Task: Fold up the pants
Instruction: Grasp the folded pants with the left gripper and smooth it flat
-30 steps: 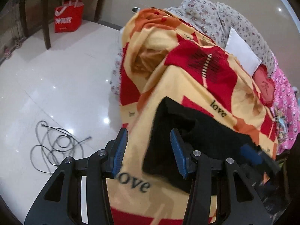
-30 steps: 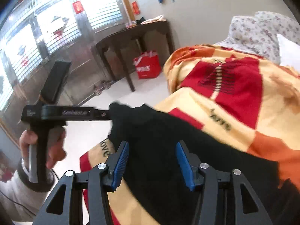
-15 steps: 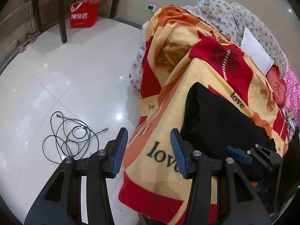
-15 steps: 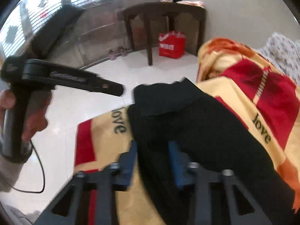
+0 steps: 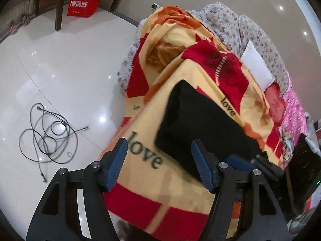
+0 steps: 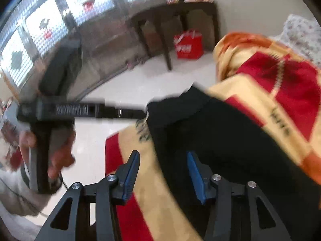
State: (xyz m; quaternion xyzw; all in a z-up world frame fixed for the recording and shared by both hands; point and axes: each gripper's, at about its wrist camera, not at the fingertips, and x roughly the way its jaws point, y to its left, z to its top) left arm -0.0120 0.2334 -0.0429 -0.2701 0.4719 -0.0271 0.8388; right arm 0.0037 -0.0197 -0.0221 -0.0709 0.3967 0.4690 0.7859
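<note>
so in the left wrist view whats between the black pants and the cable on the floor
The blanket edge with its "love" print, then bare white floor up to the cable. The black pants lie on the blanket. This shows in the left wrist view.

Both units stood with jaws parted and empty: the left hand-held gripper, gripped by a bare hand, and the right hand-held gripper.
</note>
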